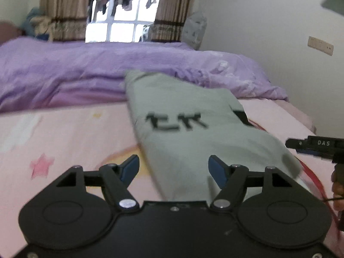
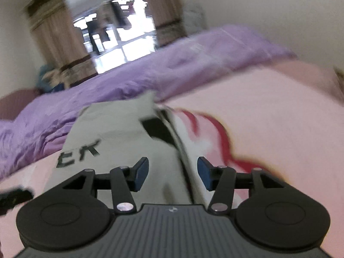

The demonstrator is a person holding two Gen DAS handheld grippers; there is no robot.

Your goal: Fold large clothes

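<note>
A pale grey-green garment [image 1: 182,133], folded into a long narrow strip with black lettering [image 1: 176,122] across it, lies on the pink bed sheet [image 1: 64,133], running from the near edge of the bed away toward the heaped purple duvet [image 1: 86,71] at about 12 o'clock. The left tool [image 1: 173,169] hovers over the strip's near end with its blue pads [image 1: 130,168] spread wide apart, cloth showing in the gap but neither pad pressing on it (nothing is held, as far as I can see). At 3 o'clock from it the black body of the right tool [image 1: 311,145] pokes in, with part of a hand [image 1: 337,187] below it. Seen from its own camera, the right tool [image 2: 173,173] also stands open, its pads [image 2: 140,174] clear of the fabric, straddling the right-hand edge of the garment [image 2: 114,133] where a black patch [image 2: 157,129] sits beside a red and white print on the sheet [image 2: 268,118]. The left tool [image 2: 15,195] is a dark blur at 9 o'clock there. Beyond the duvet [image 2: 107,88], brown striped curtains [image 1: 64,10] frame a bright window [image 1: 124,10] with clothes hanging outside; a pale socket plate [image 1: 320,45] sits on the right wall. Both views are smeared with motion, the right one more so.
</note>
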